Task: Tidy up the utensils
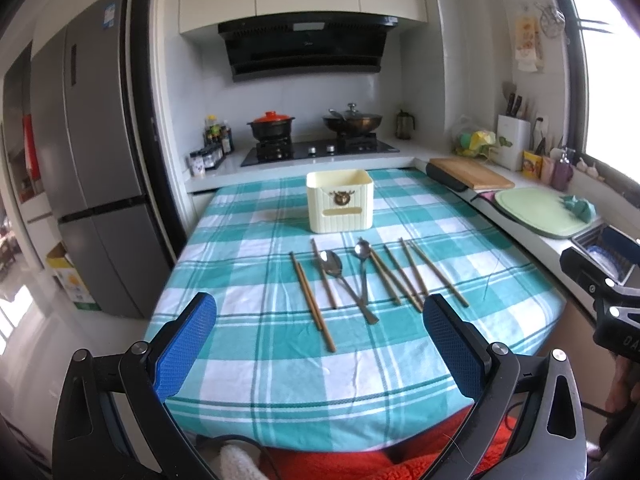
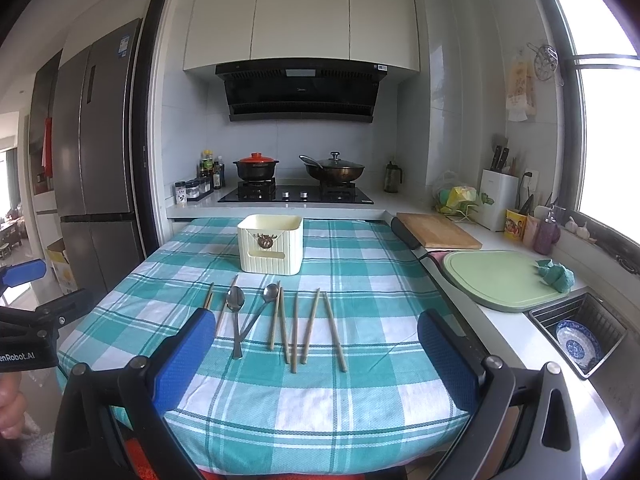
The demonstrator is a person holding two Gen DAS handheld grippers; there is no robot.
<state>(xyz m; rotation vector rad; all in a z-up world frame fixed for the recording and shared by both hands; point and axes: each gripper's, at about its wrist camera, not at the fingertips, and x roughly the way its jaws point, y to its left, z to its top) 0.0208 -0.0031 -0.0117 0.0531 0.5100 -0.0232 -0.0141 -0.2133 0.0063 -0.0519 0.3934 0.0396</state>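
A cream utensil box point(image 1: 340, 206) stands upright near the far edge of a table with a teal checked cloth point(image 1: 260, 368). In front of it lie several wooden chopsticks point(image 1: 314, 306) and two metal spoons point(image 1: 334, 266), side by side on the cloth. The same box point(image 2: 270, 244), chopsticks point(image 2: 334, 330) and spoons point(image 2: 235, 300) show in the right wrist view. My left gripper point(image 1: 320, 312) is open and empty, above the table's near part. My right gripper point(image 2: 316, 328) is open and empty, also short of the utensils.
A kitchen counter runs along the right with a wooden board point(image 2: 438, 230), a green cutting board point(image 2: 498, 278) and a sink rack holding a blue bowl point(image 2: 578, 342). A hob with two pots point(image 2: 296, 194) lies behind the table. A fridge point(image 1: 92, 160) stands at left.
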